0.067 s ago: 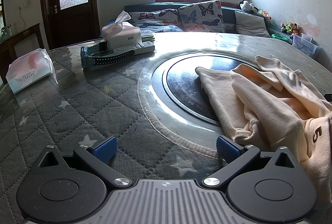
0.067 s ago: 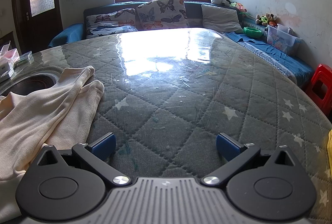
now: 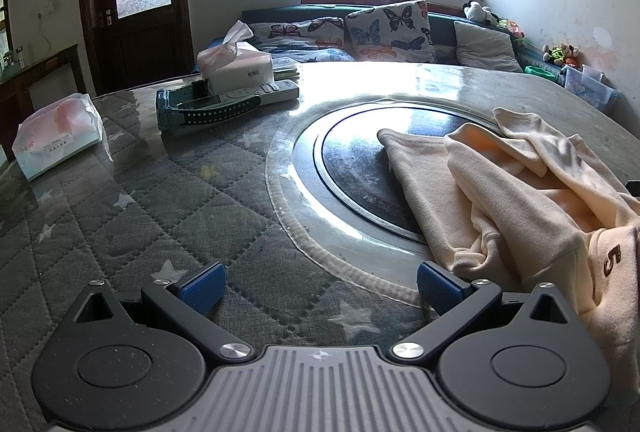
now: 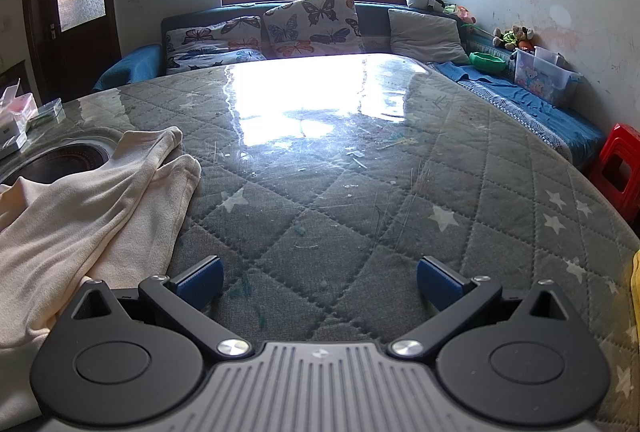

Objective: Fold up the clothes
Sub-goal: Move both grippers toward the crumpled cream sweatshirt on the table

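Note:
A cream garment (image 3: 520,199) with a brown "5" on it lies crumpled on the quilted grey table, partly over the dark round inset (image 3: 352,159). It also shows in the right wrist view (image 4: 80,216) at the left. My left gripper (image 3: 320,286) is open and empty, low over the table, with the garment just beyond its right finger. My right gripper (image 4: 320,284) is open and empty over bare table, the garment beside its left finger.
Two tissue packs (image 3: 236,65) (image 3: 56,135), a remote and a strap (image 3: 216,103) lie at the far left of the table. A sofa with butterfly cushions (image 4: 312,23) stands behind. A red stool (image 4: 618,167) is at the right.

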Demonstrator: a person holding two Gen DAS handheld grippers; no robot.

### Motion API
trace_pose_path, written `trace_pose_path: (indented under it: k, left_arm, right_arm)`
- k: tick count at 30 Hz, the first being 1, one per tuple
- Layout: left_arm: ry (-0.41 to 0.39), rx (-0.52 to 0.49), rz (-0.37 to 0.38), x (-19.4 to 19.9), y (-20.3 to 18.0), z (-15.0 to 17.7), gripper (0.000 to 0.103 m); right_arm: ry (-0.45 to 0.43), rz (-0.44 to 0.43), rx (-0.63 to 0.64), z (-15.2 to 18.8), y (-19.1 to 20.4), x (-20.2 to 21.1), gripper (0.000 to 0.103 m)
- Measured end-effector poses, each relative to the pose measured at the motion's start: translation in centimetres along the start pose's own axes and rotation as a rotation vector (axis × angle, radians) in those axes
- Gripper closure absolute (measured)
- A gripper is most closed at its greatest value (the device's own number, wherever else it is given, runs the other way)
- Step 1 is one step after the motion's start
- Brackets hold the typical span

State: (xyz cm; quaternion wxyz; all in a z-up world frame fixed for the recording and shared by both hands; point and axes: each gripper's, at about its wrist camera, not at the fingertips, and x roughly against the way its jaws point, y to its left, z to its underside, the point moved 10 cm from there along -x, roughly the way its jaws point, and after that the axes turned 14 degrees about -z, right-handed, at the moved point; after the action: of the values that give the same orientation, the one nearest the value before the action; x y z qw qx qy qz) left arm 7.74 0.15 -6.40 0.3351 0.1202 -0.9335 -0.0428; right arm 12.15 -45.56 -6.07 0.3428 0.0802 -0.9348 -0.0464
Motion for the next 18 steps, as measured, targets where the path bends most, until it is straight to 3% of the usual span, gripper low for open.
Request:
trace_pose_path:
  k: [8, 18]
  left_arm:
    - [0.013, 0.023, -0.044, -0.3, 0.5, 0.1, 0.0]
    - [0.056, 0.065, -0.099, 1.8, -0.1, 1.0, 0.0]
  right_arm:
    - [0.006, 0.008, 0.003, 0.1, 0.6, 0.2, 0.0]
    - [-0.007, -0.076, -0.016, 1.4, 1.8, 2.6, 0.0]
